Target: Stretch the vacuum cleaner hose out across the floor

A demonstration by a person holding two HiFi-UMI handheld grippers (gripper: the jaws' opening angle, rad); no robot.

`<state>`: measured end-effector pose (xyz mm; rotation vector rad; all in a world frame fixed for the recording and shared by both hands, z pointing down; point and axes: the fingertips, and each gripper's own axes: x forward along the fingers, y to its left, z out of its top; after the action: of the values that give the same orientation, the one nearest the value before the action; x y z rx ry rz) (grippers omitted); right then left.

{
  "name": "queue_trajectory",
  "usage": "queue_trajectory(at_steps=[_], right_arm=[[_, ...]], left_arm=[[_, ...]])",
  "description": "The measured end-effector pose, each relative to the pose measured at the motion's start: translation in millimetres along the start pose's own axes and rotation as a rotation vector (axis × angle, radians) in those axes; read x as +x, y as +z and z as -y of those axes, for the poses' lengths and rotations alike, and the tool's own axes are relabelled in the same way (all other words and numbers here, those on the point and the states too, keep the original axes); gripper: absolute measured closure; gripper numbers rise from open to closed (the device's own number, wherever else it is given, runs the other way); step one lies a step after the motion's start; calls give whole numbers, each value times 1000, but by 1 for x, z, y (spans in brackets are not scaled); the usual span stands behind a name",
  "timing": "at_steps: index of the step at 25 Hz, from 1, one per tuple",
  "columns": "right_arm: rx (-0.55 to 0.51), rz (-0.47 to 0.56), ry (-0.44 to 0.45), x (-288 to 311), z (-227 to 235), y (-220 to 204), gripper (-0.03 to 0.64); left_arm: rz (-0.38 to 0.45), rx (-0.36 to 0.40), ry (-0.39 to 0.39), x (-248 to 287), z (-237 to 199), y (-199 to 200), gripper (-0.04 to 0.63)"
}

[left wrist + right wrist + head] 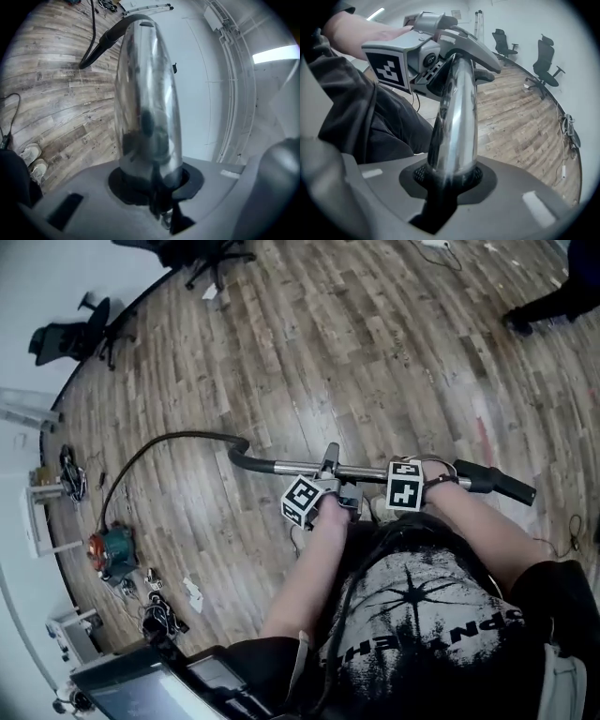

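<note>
So the vacuum cleaner hose (178, 435) is a thin black line arcing over the wood floor (375, 352). One end runs down to the red and teal vacuum canister (111, 551), which sits near the wall on the left. The other end joins a black curved cuff on the metal wand (291, 466). The wand itself is off the floor, held roughly level across the front of the person, with a black grip (497, 484) sticking out at its right end.

Both tongs are clamped on that wand. The left gripper (328, 467) has its jaws closed tight around the shiny tube (147, 93), with the hose (93, 23) trailing off past the far end. The right gripper (412, 467) sits further along toward the black grip, jaws likewise closed around the tube (457, 117).

Farther out, a couple of black office chairs (546, 63) stand by the curved wall, and a tangle of cables (155, 610) lies near the canister.
</note>
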<state>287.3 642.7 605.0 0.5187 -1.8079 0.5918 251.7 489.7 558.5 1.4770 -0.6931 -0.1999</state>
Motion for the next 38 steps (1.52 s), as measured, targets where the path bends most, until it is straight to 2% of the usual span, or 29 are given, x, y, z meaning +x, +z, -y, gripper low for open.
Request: queue_trajectory(at_steps=[8, 11, 15, 18, 25, 30, 34, 38], right_arm=[[150, -26, -48, 3, -20, -35, 514], [217, -51, -101, -1, -20, -49, 514], [249, -65, -207, 6, -13, -73, 511], [262, -50, -201, 9, -18, -96, 514], [232, -47, -137, -5, -15, -138, 514], [150, -28, -85, -23, -15, -191, 514], [84, -30, -31, -34, -27, -229, 514], [62, -48, -3, -31, -46, -251, 514]], left_arm=[[-156, 7, -11, 15, -10, -47, 528], [-213, 11, -11, 24, -9, -64, 528], [-250, 14, -3, 38, -21, -85, 528], [-262, 24, 15, 43, -26, -111, 528], [-223, 8, 46, 58, -21, -147, 526], [-128, -2, 67, 64, -13, -193, 523], [-20, -30, 73, 58, -12, -227, 523], [20, -50, 85, 43, -22, -250, 525]])
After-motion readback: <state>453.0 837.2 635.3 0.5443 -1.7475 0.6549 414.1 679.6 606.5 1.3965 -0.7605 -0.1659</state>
